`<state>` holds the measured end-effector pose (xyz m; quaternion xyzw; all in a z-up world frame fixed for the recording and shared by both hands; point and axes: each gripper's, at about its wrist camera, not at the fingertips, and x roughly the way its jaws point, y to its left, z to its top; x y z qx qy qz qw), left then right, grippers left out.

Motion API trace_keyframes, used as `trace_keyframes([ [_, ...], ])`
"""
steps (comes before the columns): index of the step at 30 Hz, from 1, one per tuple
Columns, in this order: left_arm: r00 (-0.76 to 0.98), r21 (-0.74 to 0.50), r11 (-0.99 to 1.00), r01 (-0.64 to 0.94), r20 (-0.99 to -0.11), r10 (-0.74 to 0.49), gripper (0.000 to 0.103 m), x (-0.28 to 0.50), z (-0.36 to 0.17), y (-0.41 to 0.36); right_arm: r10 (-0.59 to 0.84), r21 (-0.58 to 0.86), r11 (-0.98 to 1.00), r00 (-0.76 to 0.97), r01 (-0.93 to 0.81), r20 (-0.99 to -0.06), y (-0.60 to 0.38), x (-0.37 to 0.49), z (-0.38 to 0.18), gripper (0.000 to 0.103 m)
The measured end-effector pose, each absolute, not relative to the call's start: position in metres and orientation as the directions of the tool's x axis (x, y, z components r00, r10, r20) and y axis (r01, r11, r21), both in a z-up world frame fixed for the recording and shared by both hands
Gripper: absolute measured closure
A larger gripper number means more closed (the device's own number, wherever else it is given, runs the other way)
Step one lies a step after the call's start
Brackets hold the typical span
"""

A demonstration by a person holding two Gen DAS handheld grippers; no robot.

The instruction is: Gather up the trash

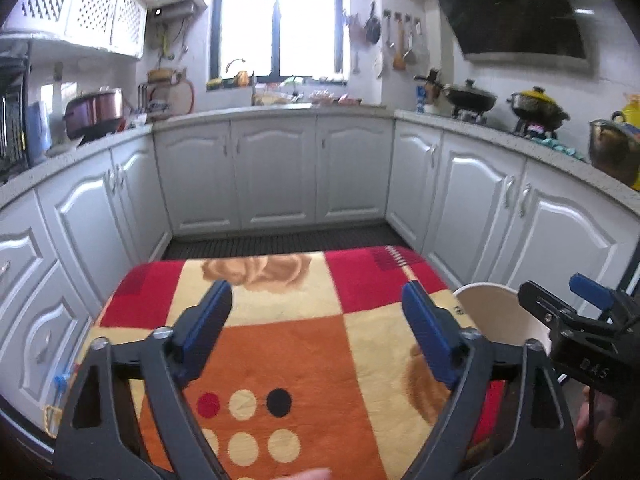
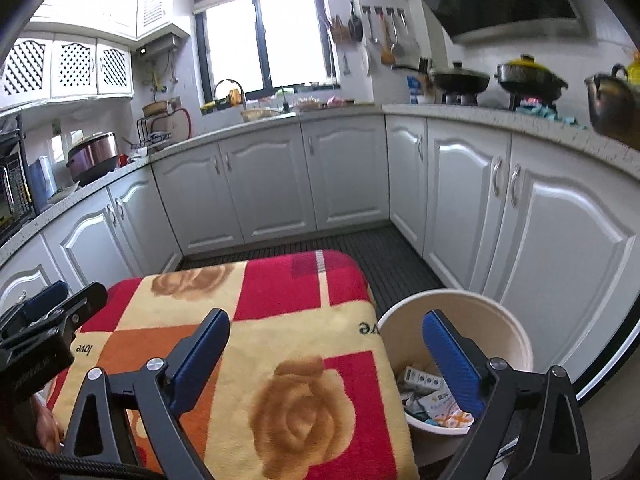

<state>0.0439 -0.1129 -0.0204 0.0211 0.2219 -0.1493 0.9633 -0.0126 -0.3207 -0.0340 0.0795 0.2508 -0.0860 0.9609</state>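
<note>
A cream round bin (image 2: 516, 344) stands on the floor at the right edge of a table covered by a red, orange and cream blanket (image 2: 296, 320). Several crumpled packets and wrappers (image 2: 428, 396) lie in its bottom. The bin's rim also shows in the left wrist view (image 1: 500, 312). My right gripper (image 2: 326, 340) is open and empty, its right finger over the bin, its left over the blanket. My left gripper (image 1: 316, 312) is open and empty above the blanket (image 1: 304, 360). The right gripper shows at the right in the left wrist view (image 1: 568, 304).
White kitchen cabinets (image 2: 344, 176) wrap around the table on three sides. A dark ribbed mat (image 2: 384, 252) covers the floor beyond. Pots (image 2: 528, 76) sit on the stove at right, a rice cooker (image 2: 94, 156) on the left counter.
</note>
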Motion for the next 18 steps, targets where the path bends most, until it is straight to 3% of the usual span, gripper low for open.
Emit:
trace_keyframes([
  [9, 0.829, -0.074, 0.910, 0.407, -0.390, -0.402, 0.016, 0.017, 0.000, -0.136, -0.252, 0.044, 0.954, 0.874, 0.296, -0.415, -0.332, -0.061, 0.000, 0.002],
  [18, 0.793, -0.093, 0.875, 0.475, -0.386, -0.471, 0.016, 0.005, 0.009, -0.167, -0.357, 0.028, 0.916, 0.847, 0.399, -0.394, -0.363, -0.104, 0.020, 0.001],
])
